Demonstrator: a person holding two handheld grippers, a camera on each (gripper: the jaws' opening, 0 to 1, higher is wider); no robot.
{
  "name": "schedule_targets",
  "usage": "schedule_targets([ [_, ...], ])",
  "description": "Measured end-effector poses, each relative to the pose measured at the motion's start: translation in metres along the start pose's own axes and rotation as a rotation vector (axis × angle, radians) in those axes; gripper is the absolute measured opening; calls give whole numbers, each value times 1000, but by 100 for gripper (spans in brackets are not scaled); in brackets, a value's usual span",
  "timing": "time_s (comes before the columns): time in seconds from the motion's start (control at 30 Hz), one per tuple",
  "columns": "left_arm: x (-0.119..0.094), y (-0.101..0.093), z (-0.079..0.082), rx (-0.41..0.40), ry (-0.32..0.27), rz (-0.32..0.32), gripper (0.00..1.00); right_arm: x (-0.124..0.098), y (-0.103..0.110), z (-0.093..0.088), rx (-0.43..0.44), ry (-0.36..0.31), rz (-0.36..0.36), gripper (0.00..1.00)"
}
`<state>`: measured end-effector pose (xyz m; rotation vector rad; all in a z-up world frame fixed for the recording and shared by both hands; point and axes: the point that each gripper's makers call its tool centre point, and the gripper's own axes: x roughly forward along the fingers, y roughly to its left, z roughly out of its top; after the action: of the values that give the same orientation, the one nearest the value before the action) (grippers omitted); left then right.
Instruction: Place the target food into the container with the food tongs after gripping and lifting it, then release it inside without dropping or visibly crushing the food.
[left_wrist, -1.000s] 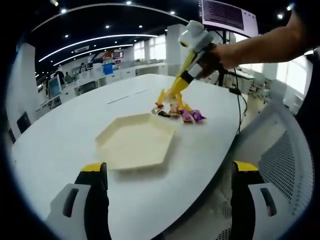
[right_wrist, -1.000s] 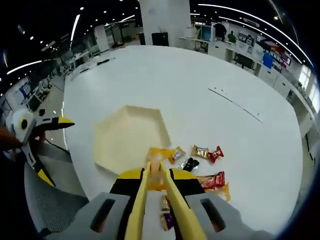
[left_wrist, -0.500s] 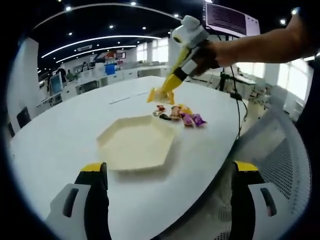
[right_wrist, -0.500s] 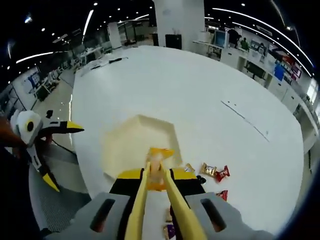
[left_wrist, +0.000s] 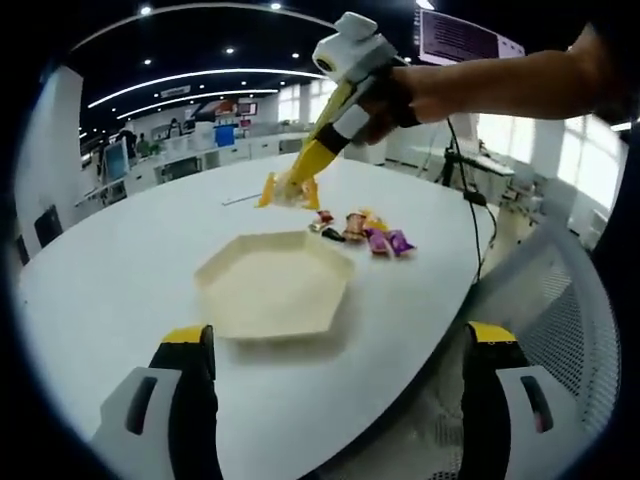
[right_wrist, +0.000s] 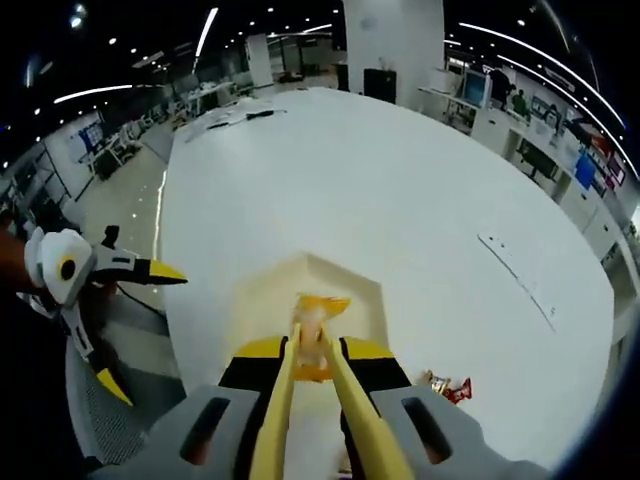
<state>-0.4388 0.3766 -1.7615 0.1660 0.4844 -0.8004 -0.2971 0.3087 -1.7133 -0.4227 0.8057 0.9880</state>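
Above hexagonal tray (left_wrist: 270, 290), unreadable yellow-wrapped candy (right_wrist: 318, 308)

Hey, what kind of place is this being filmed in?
Probably a large open-plan office or lab. Rows of desks with monitors line the back, long strip lights run across a dark ceiling, and the work happens on a big white table.
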Motion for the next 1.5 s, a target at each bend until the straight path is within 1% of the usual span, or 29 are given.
schedule_targets([
  [0.13, 1, -1, -2, 3, 6, -6, 99, 6, 7, 12, -20, 1, 21, 19],
  [0.2, 1, 1, -6, 18, 26, 7, 98, 9, 10, 19, -43, 8, 25, 19],
  [0.3, 1, 0, -3, 17, 16, 5, 98, 11, 14, 29, -51, 6, 38, 19],
  [0.47, 1, -1, -5, 23, 22, 4, 98, 14, 18, 36, -82, 15, 48, 19],
  [0.7, 1, -1, -5, 24, 24, 3, 97, 16, 14, 34, -90, 28, 47, 19],
  [0.8, 1, -1, -6, 27, 26, 3, 97, 17, 11, 38, -109, 5, 40, 23],
  [0.83, 1, 0, -5, 33, 20, 6, 98, 18, 13, 37, -86, 13, 65, 23],
  [0.87, 1, 1, -4, 42, 15, 12, 98, 17, 13, 38, -77, 6, 68, 23],
  [0.9, 1, 0, -4, 43, 15, 14, 98, 17, 11, 38, -86, 5, 59, 23],
  [0.97, 1, 0, -3, 38, 15, 13, 98, 16, 11, 38, -91, 11, 65, 24],
  [1.1, 1, 1, -5, 38, 19, 11, 98, 10, 9, 39, -109, 0, 70, 26],
  [1.17, 1, 1, -4, 37, 18, 14, 98, 6, 8, 40, -99, -3, 78, 27],
  [1.3, 1, 3, -4, 27, 15, 21, 98, -1, 2, 40, -109, -17, 60, 27],
  [1.37, 1, 3, -3, 25, 10, 17, 99, -4, -1, 39, -112, -21, 56, 28],
  [1.43, 0, 1, 0, 27, -4, 11, 99, -8, -1, 38, -115, -27, 66, 28],
  [1.47, 1, 1, -1, 26, 2, 11, 99, -11, -1, 39, -113, -41, 79, 28],
  [1.5, 1, 0, -1, 21, 1, 2, 99, -15, -3, 38, -106, -45, 71, 28],
])
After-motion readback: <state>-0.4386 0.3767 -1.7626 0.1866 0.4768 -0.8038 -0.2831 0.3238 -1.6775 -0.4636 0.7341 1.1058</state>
